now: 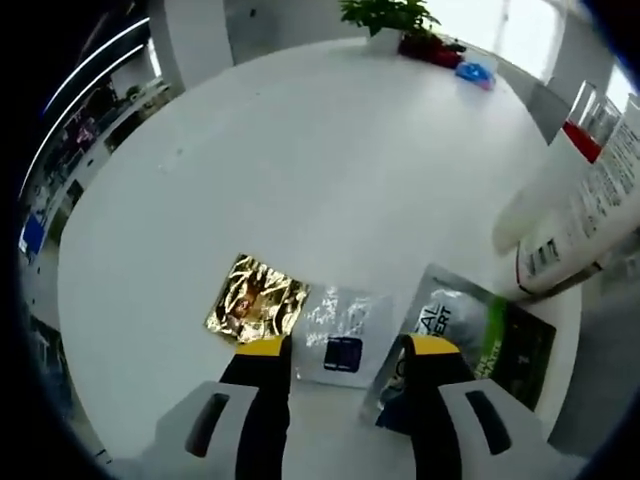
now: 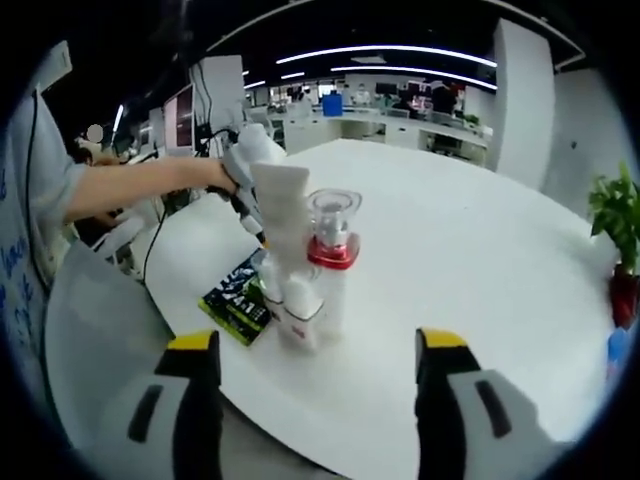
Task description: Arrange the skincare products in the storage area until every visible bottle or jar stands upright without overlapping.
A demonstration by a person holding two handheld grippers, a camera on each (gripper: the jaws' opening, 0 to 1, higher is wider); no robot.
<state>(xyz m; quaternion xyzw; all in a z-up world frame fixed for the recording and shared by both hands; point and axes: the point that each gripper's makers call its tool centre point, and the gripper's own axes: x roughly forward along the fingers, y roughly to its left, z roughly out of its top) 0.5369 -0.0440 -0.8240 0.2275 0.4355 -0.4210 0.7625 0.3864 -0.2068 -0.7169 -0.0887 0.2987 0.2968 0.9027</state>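
Note:
On the round white table point(image 1: 300, 160), a clear sachet with a dark blue square point(image 1: 343, 335) lies flat between the yellow tips of my open left gripper point(image 1: 348, 348). A gold foil sachet point(image 1: 257, 300) lies to its left and a green and silver sachet point(image 1: 490, 340) to its right. White tubes point(image 1: 575, 215) and a red-collared bottle point(image 1: 584, 140) stand at the right edge. In the right gripper view, the tall white tube point(image 2: 285, 225), the clear-capped bottle with the red collar point(image 2: 332, 250) and a small white bottle point(image 2: 300, 318) stand upright close together. My right gripper point(image 2: 318, 342) is open, well short of them.
A green plant point(image 1: 385, 15), a red item point(image 1: 430, 47) and a blue item point(image 1: 475, 72) sit at the table's far edge. A person's arm point(image 2: 140, 190) reaches in behind the tube. The green sachet point(image 2: 238, 295) lies near the table edge. Office desks stand beyond.

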